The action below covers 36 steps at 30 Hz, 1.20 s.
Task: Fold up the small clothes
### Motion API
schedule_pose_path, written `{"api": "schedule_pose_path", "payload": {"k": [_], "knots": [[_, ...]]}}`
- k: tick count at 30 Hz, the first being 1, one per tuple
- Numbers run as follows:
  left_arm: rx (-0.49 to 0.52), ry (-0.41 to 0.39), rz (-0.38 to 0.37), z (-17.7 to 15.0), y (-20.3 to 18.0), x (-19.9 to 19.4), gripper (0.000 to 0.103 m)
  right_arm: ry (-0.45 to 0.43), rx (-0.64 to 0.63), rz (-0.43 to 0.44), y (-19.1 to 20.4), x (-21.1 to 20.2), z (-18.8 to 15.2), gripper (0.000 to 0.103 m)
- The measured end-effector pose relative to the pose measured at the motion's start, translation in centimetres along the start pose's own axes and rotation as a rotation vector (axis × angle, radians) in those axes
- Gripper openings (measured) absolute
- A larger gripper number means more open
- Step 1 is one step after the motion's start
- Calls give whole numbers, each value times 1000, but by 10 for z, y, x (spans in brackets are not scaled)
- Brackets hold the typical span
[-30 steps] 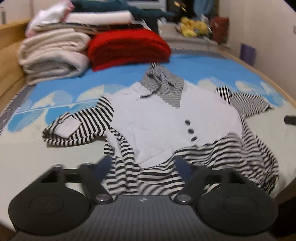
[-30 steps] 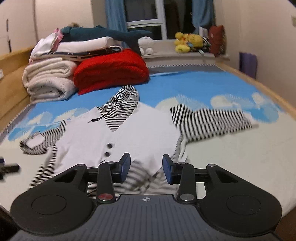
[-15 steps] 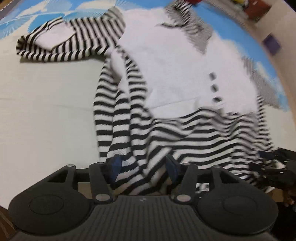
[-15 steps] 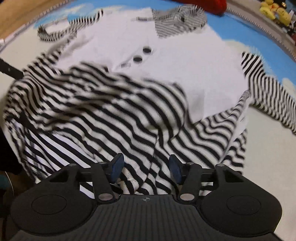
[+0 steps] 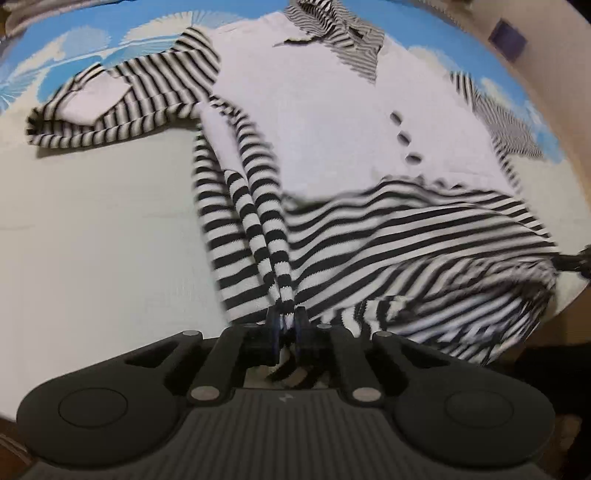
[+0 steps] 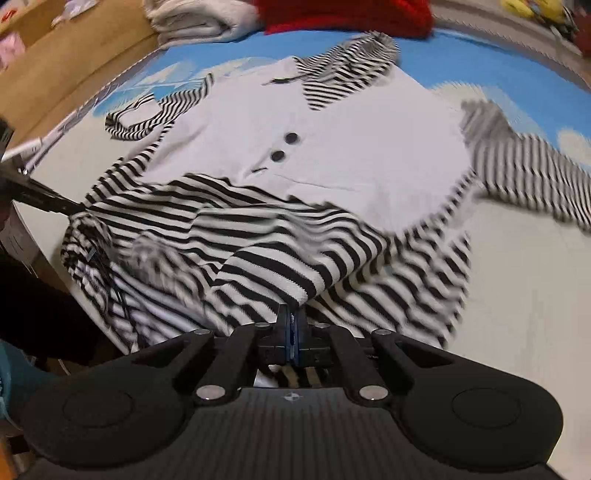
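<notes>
Striped knit at the left fingers: the left gripper (image 5: 286,325) pinches a bunched fold of the garment's (image 5: 332,122) black-and-white hem; its jaws are closing, with the fabric squeezed between the blue pads. A second ago these jaws stood spread above the hem with nothing between them.
Right fingers: the right gripper (image 6: 291,326) has its pads pressed together on the hem edge of the garment (image 6: 332,155), a striped flap rising just beyond the tips. Half a second ago they were wide apart over the same cloth.
Cloth just beyond the left fingers: two striped ridges run straight away from the tips, pulled taut toward the white chest panel; earlier this part lay slack and rumpled.
Garment farther out: white front with dark buttons (image 5: 404,137), striped collar at the far end, one striped sleeve (image 5: 122,103) curled off to the left of the left fingers, the other sleeve (image 6: 532,173) stretched right of the right fingers.
Surface: the garment lies on a pale and blue patterned bedcover (image 5: 92,221).
View change: a second ago both cameras looked level across the bed; both look steeply down at the hem.
Far beyond the right fingers: a red folded blanket (image 6: 347,14) and cream towels (image 6: 199,16) past the collar.
</notes>
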<state>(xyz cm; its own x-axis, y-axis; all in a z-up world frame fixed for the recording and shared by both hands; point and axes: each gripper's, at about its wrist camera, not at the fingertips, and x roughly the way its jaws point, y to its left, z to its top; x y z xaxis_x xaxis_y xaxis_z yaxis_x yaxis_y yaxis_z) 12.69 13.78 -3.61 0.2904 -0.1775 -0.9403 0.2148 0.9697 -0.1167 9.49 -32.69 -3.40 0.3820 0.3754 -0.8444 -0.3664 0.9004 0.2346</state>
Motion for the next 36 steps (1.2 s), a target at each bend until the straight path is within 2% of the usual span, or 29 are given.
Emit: {"api": "schedule_pose_path", "payload": {"k": [3, 5, 7, 9, 10, 12, 14, 15, 16, 17, 19, 23, 28, 30, 32, 36], "knots": [[64, 83, 46, -10, -2, 8, 9, 83, -23, -3, -1, 9, -10, 1], [76, 75, 102, -11, -5, 5, 12, 95, -44, -37, 4, 15, -8, 3], [50, -6, 95, -3, -4, -7, 17, 31, -34, -58, 5, 11, 1, 5], [10, -88, 24, 3, -2, -20, 20, -45, 30, -58, 3, 5, 13, 14], [0, -103, -8, 6, -4, -21, 20, -64, 52, -59, 2, 6, 17, 17], [24, -74, -31, 10, -13, -13, 20, -37, 37, -88, 3, 18, 22, 26], [75, -2, -21, 6, -21, 1, 21, 86, -14, -140, 5, 39, 12, 29], [103, 49, 5, 1, -26, 11, 29, 175, -44, -190, 6, 54, 6, 30], [135, 115, 53, -4, -30, 24, 35, 211, -70, -225, 5, 60, 2, 30], [152, 138, 80, -7, -31, 29, 35, 210, -91, -239, 7, 61, 3, 30], [138, 101, 74, -1, -30, 24, 36, 166, -70, -222, 9, 51, 13, 32], [-33, -98, 35, 19, -6, -5, 42, 3, -37, -257, 10, 25, 28, 35], [-187, -274, 105, 49, 7, -20, 43, -182, 46, -317, 5, 5, 59, 39], [-202, -343, 112, 55, 7, -26, 43, -257, 84, -323, 4, -3, 70, 39], [-217, -375, 139, 66, 7, -34, 43, -329, 103, -320, 6, -12, 81, 39], [-245, -456, 147, 106, 8, -42, 45, -452, 58, -361, 24, -23, 116, 40]]}}
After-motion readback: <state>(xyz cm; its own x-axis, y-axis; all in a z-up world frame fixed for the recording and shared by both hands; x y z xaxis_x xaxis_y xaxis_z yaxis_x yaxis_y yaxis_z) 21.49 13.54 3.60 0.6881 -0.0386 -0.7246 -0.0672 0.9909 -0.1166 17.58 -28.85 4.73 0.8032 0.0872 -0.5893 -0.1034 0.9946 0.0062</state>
